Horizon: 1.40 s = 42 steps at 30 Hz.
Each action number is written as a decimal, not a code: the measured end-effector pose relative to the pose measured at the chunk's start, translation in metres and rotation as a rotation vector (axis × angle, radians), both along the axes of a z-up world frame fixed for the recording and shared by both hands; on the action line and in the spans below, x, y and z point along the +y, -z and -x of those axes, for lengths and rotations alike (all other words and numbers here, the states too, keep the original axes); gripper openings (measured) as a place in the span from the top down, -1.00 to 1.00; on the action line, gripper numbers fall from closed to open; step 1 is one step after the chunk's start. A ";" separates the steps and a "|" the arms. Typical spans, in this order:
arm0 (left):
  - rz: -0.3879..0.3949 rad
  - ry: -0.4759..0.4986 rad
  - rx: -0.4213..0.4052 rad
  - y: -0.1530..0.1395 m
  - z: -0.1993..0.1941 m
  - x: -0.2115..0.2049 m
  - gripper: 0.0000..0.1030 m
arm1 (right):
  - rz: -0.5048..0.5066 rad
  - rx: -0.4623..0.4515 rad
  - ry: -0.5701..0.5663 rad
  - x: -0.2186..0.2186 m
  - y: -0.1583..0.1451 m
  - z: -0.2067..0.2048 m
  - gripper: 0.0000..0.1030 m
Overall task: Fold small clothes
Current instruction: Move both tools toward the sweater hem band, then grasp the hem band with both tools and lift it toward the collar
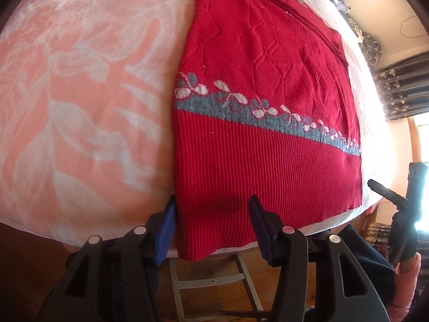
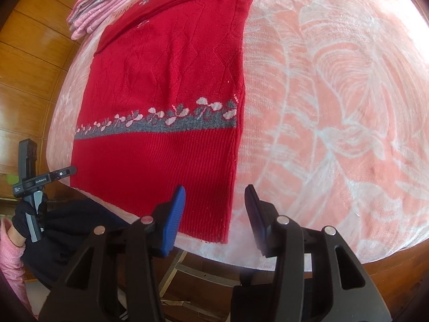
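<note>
the red sweater lies flat on the pink flowered blanket, its sleeves already turned in and its ribbed hem hanging just over the near edge of the surface. the left gripper has its jaws spread wide at the hem's left corner, one pad outside the side edge and one over the ribbing, holding nothing. the right gripper is equally wide open, straddling the hem's right corner, also empty. the main risk, as i judge it, is an uneven pinch: if either jaw closes with the knit only partly between the pads, that corner may slip as the hem is lifted and the fold would come out skewed. a jaw could also catch the plush blanket along with the hem (the two lie pressed together at the edge) and drag it up. the pink folded clothes at the far end sit close to the collar, so an overlong carry could nudge them.
</note>
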State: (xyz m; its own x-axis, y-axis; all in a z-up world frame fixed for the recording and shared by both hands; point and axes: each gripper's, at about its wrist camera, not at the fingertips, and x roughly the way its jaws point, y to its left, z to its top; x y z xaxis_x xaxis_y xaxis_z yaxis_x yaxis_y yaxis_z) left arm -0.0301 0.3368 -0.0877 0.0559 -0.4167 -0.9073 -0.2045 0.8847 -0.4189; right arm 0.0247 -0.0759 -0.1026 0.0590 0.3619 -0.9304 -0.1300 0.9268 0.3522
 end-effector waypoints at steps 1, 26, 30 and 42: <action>0.000 0.000 0.000 0.000 0.000 0.000 -0.03 | -0.001 0.012 0.008 -0.002 0.004 -0.001 0.10; 0.194 -0.103 -0.057 -0.012 -0.004 0.017 0.86 | -0.263 0.057 -0.004 -0.002 -0.011 -0.001 0.89; 0.267 -0.171 -0.144 -0.038 -0.020 0.027 0.86 | -0.368 -0.022 0.077 -0.019 -0.048 -0.016 0.89; 0.122 -0.196 -0.370 -0.086 -0.118 0.034 0.86 | -0.301 -0.139 0.224 -0.019 -0.068 -0.125 0.89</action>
